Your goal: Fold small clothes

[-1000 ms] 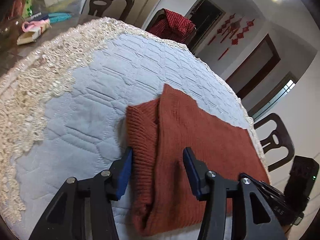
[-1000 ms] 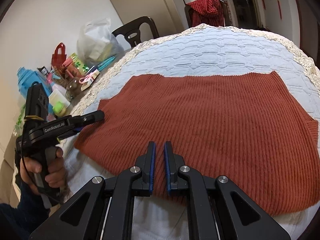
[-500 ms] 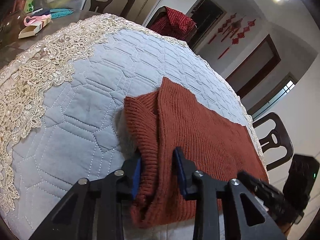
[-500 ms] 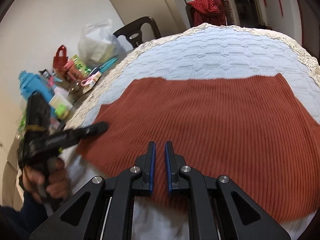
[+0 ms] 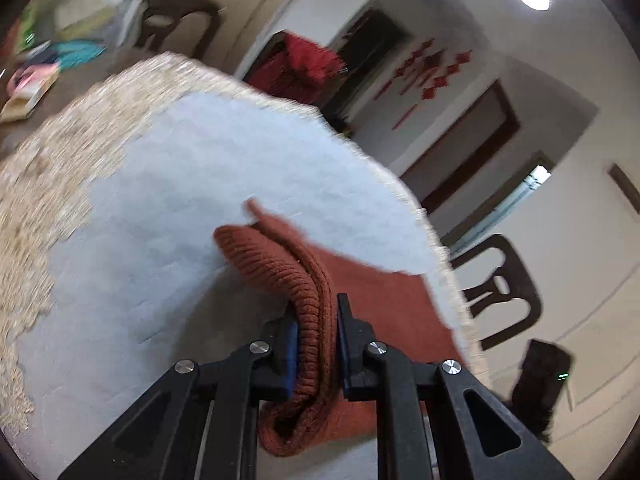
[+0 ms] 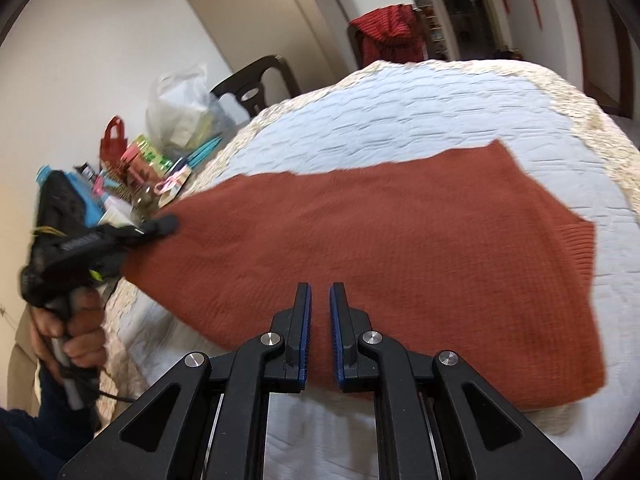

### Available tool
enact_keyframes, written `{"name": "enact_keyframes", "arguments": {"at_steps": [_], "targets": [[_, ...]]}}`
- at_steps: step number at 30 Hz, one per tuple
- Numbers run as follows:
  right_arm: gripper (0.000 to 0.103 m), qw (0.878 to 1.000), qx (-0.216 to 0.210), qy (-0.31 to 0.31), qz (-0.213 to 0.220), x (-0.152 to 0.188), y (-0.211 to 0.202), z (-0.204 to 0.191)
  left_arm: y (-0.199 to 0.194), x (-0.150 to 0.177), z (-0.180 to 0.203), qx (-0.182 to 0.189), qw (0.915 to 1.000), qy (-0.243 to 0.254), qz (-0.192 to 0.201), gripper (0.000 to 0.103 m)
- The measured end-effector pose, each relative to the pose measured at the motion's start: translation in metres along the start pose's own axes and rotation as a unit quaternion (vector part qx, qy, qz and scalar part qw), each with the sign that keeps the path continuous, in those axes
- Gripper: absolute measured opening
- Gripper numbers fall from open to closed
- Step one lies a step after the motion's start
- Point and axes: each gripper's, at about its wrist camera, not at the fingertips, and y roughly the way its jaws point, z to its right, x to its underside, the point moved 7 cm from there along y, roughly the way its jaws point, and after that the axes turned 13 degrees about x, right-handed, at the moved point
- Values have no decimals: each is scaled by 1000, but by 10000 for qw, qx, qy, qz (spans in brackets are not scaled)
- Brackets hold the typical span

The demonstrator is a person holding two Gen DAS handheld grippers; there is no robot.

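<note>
I see my left gripper (image 5: 316, 332) closing, its blue pads pressing on a bunched ribbed edge of the rust-red sweater (image 6: 380, 240), which is lifted off the surface there. The rest of the sweater lies spread flat across a pale blue quilted cover (image 6: 420, 120) with a cream lace border (image 5: 48, 168). My right gripper (image 6: 320, 320) sits over the sweater's near edge, jaws almost together with only a narrow slit; I cannot tell whether any fabric is pinched. At the far left of the table sit a plastic bag (image 6: 180, 112), a red bag and small clutter. Dark wooden chairs (image 5: 500, 280) ring the table, one draped with a red checked cloth (image 6: 392, 32). Red decorations (image 5: 432, 68) hang on the pale wall, beside a dark-framed doorway.
</note>
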Motion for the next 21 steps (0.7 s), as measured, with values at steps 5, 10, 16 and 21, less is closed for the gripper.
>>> {"name": "enact_keyframes", "arguments": {"at_steps": [5, 10, 16, 21], "targets": [[9, 9992, 250, 282, 149, -3, -13, 31, 29, -13, 63, 485, 9976, 480, -127, 17], [9, 9969, 470, 577, 256, -1, -26, 61, 93, 7, 103, 865, 9910, 715, -727, 16], [9, 9945, 516, 857, 301, 3, -39, 85, 169, 62, 94, 868, 9778, 515, -1837, 18], [19, 9931, 216, 1126, 267, 5, -45, 96, 148, 49, 110, 1338, 9766, 516, -1606, 34]]}}
